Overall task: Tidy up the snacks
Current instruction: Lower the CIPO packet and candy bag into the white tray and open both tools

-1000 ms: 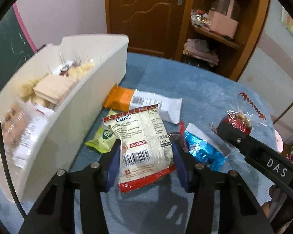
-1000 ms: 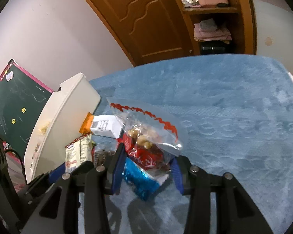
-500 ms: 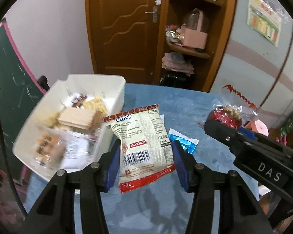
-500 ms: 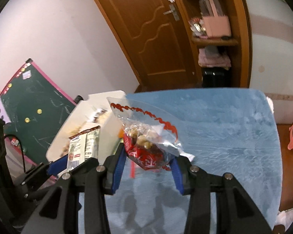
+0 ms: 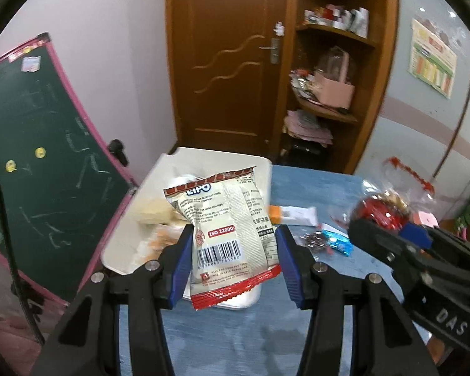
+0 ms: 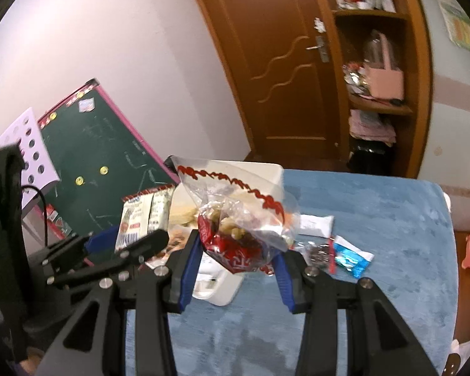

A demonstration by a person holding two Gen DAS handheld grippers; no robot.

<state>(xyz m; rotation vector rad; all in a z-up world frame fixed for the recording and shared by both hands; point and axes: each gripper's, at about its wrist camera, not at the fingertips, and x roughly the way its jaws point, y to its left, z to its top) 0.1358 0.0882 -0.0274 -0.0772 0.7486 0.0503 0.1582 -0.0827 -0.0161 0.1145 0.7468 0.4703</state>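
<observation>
Left gripper (image 5: pixel 235 258) clamps the cream biscuit packet (image 5: pixel 227 232), jaws narrowed on it. Right gripper (image 6: pixel 236 261) pinches the clear nut bag (image 6: pixel 235 219). Beyond both jaws, the white bin (image 5: pixel 134 238) holds wafers and wrapped snacks.

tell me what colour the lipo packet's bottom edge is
Red, on the Lipo packet; clearest in the left wrist view.

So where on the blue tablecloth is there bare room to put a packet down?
The blue tablecloth is bare right of the blue wrapper, out to its far edge, and in the near strip below the white bin. It is crowded between bin and blue wrapper, around the orange-and-white packet.
</observation>
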